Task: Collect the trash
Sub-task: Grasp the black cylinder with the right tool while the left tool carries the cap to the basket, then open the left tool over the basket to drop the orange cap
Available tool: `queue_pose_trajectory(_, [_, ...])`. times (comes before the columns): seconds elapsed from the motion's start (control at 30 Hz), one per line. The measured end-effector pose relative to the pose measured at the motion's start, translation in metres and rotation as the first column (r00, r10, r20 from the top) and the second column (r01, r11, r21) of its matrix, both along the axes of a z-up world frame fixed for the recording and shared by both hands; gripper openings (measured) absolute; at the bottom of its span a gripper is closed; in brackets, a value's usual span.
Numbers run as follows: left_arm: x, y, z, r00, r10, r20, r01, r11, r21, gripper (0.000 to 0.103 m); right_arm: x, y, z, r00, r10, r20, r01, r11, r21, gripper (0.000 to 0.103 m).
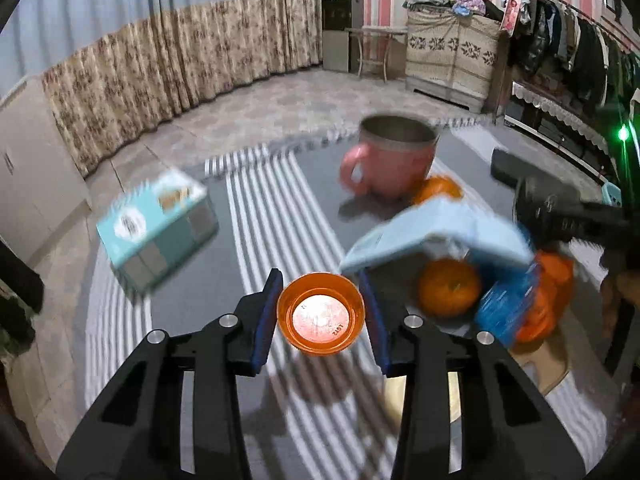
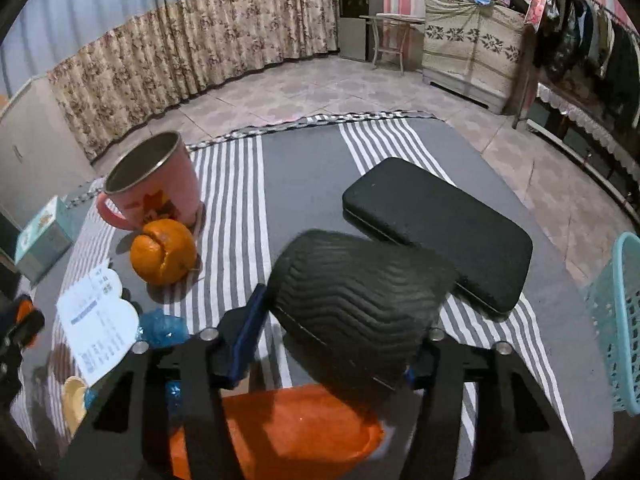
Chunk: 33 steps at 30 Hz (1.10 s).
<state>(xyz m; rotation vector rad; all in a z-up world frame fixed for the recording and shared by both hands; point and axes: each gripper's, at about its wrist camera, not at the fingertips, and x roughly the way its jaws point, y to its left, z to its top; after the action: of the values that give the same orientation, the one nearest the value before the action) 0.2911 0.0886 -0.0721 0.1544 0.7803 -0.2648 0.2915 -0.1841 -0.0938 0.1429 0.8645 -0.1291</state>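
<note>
My left gripper (image 1: 321,314) grips an orange cup (image 1: 321,314); my right gripper (image 2: 336,332) clamps a black ribbed case (image 2: 360,300), the turquoise basket (image 2: 618,320) probably next.

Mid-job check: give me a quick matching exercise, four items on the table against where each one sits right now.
Items:
1. orange cup
2. ribbed black case
3. pink mug
4. teal basket

Places:
A. at the table's right edge
B. between the right tongs
C. between the left tongs
D. just behind a mandarin

Pairs: 1-C, 2-B, 3-D, 4-A
</note>
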Motion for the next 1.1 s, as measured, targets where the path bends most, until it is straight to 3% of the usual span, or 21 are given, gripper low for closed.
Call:
queue_pose_trajectory(0.03, [0.000,-0.008,0.010,1.000,-0.004,0.017,0.004,1.000,-0.011,0.038,-0.003,-0.003,0.002,1.000,0.003,0.006,-0.003,1.000,0.005,0.032])
queue_pose_trajectory(0.37, [-0.018,-0.104,0.049,0.991,-0.092,0.094,0.097,0.994,-0.048,0.038,-0.058,-0.071,0.049,0.991,0.016,0.131,-0.027,0.996,0.086,0.032])
queue_pose_trajectory(0.7, [-0.047,-0.237,0.064,0.965,-0.224,0.138,0.237,0.968,-0.085,0.038,-0.133,-0.213,0.095,0.971,-0.092,0.219,0.086,0.996,0.036,0.032])
queue_pose_trajectory(0.9, [-0.072,-0.338,0.064,0.933,-0.327,0.150,0.347,0.928,-0.136,0.038,-0.175,-0.295,0.102,0.963,-0.164,0.215,0.170,0.985,-0.007,0.032])
queue_pose_trajectory(1.1, [-0.094,-0.420,0.044,0.898,-0.422,0.126,0.438,0.885,-0.156,0.038,-0.198,-0.354,0.089,0.954,-0.223,0.199,0.228,0.974,0.000,0.032])
